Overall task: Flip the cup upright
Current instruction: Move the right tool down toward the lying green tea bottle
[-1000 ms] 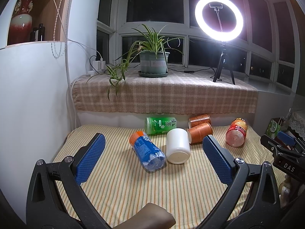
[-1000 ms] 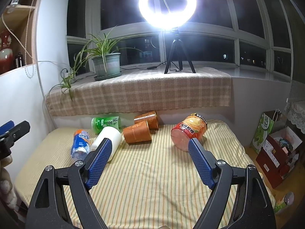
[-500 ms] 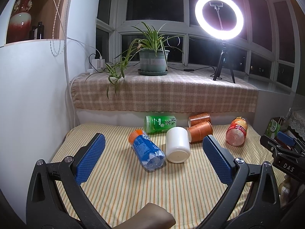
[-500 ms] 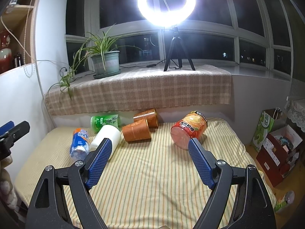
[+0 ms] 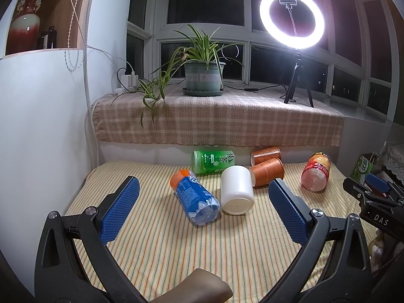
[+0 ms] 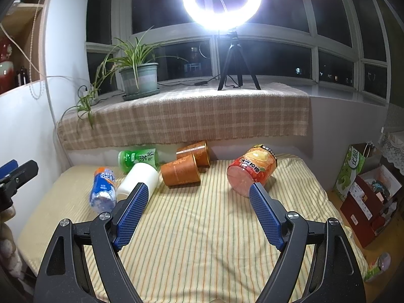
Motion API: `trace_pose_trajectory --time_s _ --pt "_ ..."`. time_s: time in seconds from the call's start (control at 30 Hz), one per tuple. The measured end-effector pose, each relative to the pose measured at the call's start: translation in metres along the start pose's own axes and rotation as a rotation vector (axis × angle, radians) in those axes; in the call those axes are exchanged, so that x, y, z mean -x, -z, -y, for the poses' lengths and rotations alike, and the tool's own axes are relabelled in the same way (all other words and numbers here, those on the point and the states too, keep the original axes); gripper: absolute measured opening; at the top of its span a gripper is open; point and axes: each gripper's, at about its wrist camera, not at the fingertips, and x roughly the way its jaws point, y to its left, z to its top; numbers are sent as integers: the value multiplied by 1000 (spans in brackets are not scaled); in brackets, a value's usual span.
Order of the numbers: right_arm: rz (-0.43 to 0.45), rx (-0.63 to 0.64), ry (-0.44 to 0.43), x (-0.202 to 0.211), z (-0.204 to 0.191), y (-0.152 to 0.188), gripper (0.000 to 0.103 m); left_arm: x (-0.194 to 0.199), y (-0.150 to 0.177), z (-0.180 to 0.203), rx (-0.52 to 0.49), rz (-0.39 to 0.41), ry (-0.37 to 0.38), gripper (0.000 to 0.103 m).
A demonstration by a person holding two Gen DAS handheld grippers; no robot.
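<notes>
The left gripper (image 5: pixel 202 207) and the right gripper (image 6: pixel 198 212) have black plastic frames with triangular cut-outs, silver screws and blue dotted pads (image 5: pixel 118 212).

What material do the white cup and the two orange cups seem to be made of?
White cup: probably plastic, smooth and matte, with a moulding dot on its base. Orange cups: probably paper, printed and thin-walled, with a rolled rim. I cannot be sure of either.
</notes>
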Motion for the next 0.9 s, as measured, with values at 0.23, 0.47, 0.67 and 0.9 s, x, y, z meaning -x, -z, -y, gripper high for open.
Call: trace_pose_trajectory --time_s 0.23,0.47,0.67,0.9 --pt "-73 -81 -68 -29 14 -6 82 -19 8 -2 3 -41 -5 103" --pt "-157 -239 -168 -73 34 -23 82 -29 15 -11 1 -93 -33 103" --pt "-259 -354 -252 -124 39 -40 82 -34 24 -26 4 -130 -55 103" --pt "-355 -418 -310 -179 35 -59 82 -41 35 -47 29 -172 -81 103"
